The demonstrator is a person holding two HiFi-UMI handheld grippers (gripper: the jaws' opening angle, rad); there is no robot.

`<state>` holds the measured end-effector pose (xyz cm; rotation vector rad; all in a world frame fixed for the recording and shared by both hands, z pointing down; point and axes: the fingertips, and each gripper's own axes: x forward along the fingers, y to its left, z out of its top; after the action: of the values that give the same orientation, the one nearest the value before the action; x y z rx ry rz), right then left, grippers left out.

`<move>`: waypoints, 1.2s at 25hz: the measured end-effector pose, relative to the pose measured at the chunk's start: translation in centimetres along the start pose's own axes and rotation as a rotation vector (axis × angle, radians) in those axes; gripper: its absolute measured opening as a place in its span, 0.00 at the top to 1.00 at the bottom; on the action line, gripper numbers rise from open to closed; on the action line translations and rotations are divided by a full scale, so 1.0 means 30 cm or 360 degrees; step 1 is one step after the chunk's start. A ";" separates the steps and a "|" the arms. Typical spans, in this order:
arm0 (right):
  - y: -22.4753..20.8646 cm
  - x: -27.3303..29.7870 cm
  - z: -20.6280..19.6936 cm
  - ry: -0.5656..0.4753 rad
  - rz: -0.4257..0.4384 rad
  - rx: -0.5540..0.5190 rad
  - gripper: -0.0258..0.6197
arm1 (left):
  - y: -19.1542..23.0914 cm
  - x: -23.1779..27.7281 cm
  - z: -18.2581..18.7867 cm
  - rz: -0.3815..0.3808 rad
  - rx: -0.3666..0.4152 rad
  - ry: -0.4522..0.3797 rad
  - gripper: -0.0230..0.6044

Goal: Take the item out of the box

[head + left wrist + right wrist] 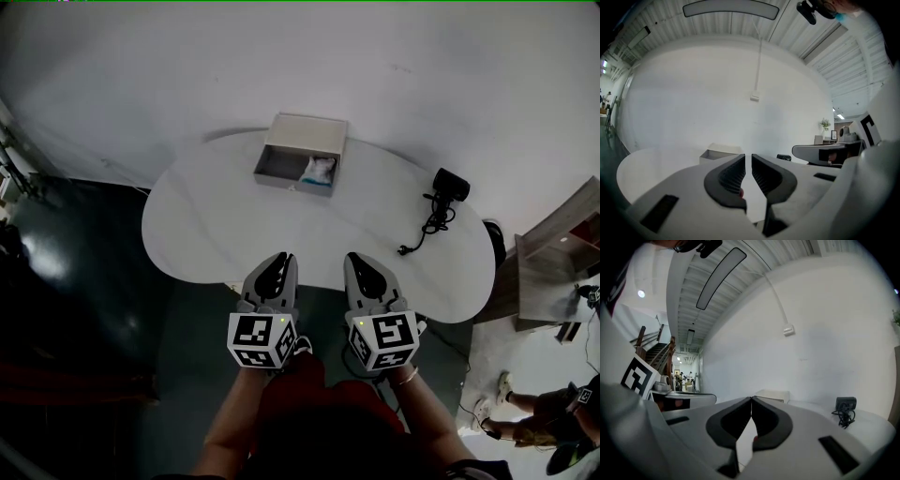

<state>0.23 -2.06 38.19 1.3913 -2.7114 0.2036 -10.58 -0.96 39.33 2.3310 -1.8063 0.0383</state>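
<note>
Currently the item, a small white packet with a touch of blue, is lying in the right-hand end of the box's open tray; what it is exactly is too small to tell. The box is a grey slide-out tray standing partly out of its pale sleeve. It is sitting at the far side of the white table, tray end toward the person. Well to the right, a black webcam is resting on the table with its cable trailing toward the near edge.

Both tools are hanging side by side over the near edge of the table, well apart from the box. The left gripper is showing its jaws drawn together, only a thin slit between the ribbed pads and nothing in it. The right gripper is closed too, tips touching, empty.

Step in hand, as I judge it: approach, with the item not yet touched. The next move is calling for one gripper to cross the table, part its jaws before arriving, and come down over the tray's low front wall onto the packet. The other is probably needed on the sleeve, since a light box could be sliding under the pull.
</note>
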 end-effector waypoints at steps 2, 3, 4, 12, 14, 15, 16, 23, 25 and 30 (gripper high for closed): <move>0.001 0.041 0.005 0.0004 -0.0006 -0.0005 0.94 | 0.030 0.028 0.000 -0.0011 -0.0017 0.0013 0.93; 0.000 0.060 0.008 0.0006 -0.0012 -0.0008 0.94 | 0.045 0.043 0.000 -0.0019 -0.0023 0.0023 0.93; -0.002 0.078 0.011 0.0008 -0.0019 -0.0008 0.94 | 0.057 0.057 -0.001 -0.0027 -0.0026 0.0034 0.93; -0.017 0.190 0.005 0.0039 -0.0067 0.0007 0.94 | 0.136 0.151 -0.012 -0.0079 -0.0002 0.0105 0.87; -0.021 0.214 0.001 0.0046 -0.0082 0.0012 0.94 | 0.151 0.175 -0.015 -0.0095 0.0005 0.0120 0.84; -0.024 0.225 0.000 0.0049 -0.0090 0.0013 0.94 | 0.158 0.188 -0.015 -0.0104 0.0009 0.0126 0.83; -0.028 0.236 0.000 0.0051 -0.0099 0.0014 0.94 | 0.163 0.201 -0.014 -0.0114 0.0012 0.0132 0.82; -0.058 0.291 -0.002 0.0055 -0.0177 0.0018 0.94 | 0.202 0.278 -0.018 -0.0169 0.0037 0.0161 0.77; -0.067 0.300 -0.002 0.0061 -0.0200 0.0029 0.94 | 0.216 0.297 -0.014 -0.0172 0.0035 0.0166 0.75; -0.107 0.303 -0.009 0.0078 -0.0274 0.0051 0.94 | 0.222 0.353 -0.007 -0.0211 0.0048 0.0178 0.71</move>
<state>-2.45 -11.16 39.96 1.5960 -2.5431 0.2652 -14.26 -12.66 41.90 2.4117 -1.6071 0.1742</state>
